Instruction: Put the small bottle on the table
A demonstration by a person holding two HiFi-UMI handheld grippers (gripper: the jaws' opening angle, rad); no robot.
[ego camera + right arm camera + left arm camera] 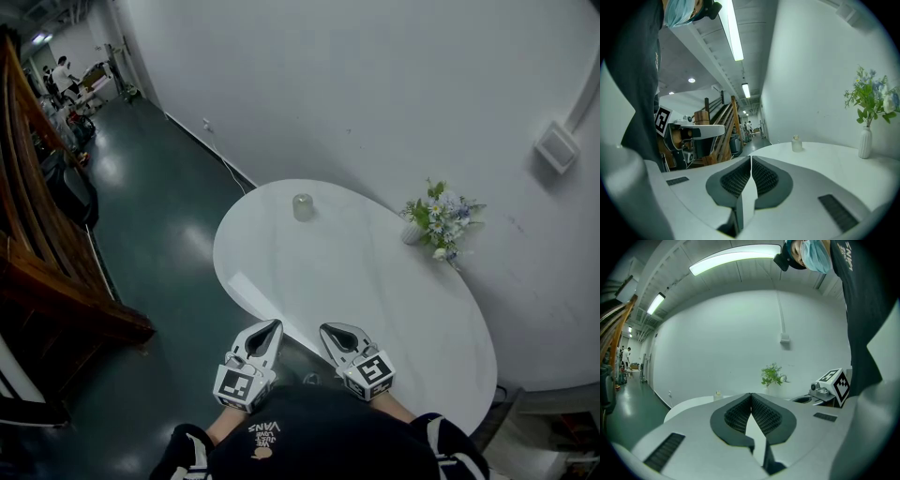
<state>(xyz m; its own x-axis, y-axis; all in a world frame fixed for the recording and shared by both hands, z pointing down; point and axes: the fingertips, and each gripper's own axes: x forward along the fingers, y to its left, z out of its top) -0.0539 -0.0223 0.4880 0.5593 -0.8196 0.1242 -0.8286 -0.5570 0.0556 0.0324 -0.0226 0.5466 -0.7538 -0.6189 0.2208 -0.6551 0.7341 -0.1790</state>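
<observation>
A small pale bottle (302, 206) stands upright on the far side of the white oval table (309, 272); it shows small in the right gripper view (796, 143) and tiny in the left gripper view (717, 393). Both grippers are held close to my body at the table's near edge, far from the bottle. My left gripper (273, 327) (751, 395) is shut with its jaws touching and nothing between them. My right gripper (328, 331) (751, 159) is likewise shut and empty.
A white vase of flowers (439, 221) stands at the table's right rim by the white wall (375, 94). A wooden staircase (37, 234) runs along the left over the dark floor (159, 225). People stand far off (64, 75).
</observation>
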